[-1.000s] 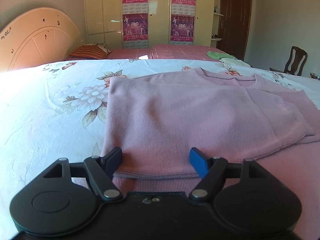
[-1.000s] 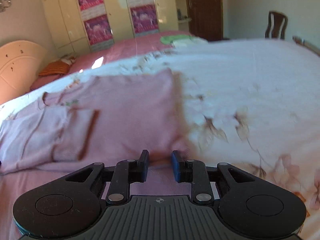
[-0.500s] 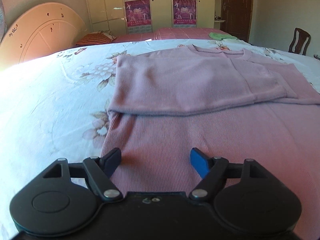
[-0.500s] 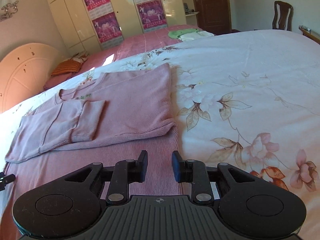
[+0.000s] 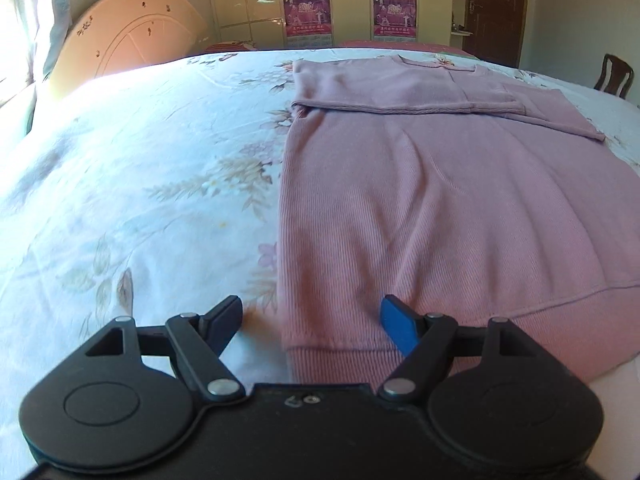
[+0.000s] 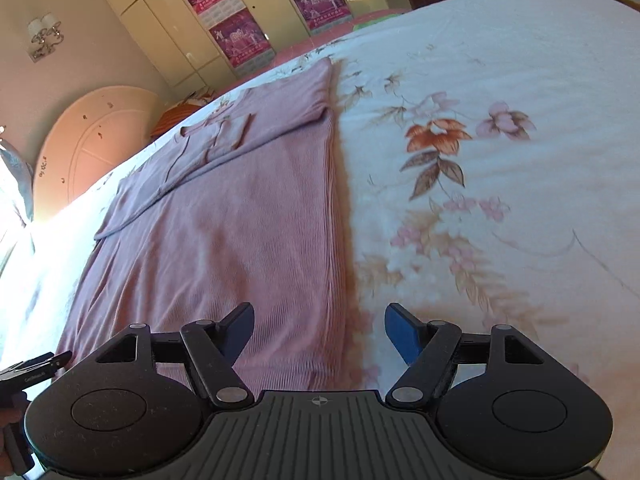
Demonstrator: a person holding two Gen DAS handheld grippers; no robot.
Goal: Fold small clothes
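Observation:
A pink ribbed sweater [image 5: 420, 200] lies flat on the floral bedspread [image 5: 140, 184], with its sleeves folded across the chest at the far end. My left gripper [image 5: 310, 316] stands open above the sweater's near left hem corner, and the cloth edge runs between its fingers without touching the pads. In the right wrist view the same sweater [image 6: 224, 240] stretches away. My right gripper [image 6: 319, 326] straddles the sweater's right side edge, its jaws opening wide, and the pads do not press on the cloth. The left gripper's tip [image 6: 36, 368] shows at the lower left of that view.
A cream arched headboard [image 5: 132, 44] leans at the far left. Cupboards with purple posters [image 5: 306, 4] line the back wall, beside a dark door [image 5: 496, 8]. A wooden chair [image 5: 614, 78] stands at the far right. Bedspread [image 6: 500, 160] extends right of the sweater.
Both grippers have pulled back from the folded sleeve area to the sweater's near hem. The right gripper's jaws have gone from narrow to wide. The left stayed open.

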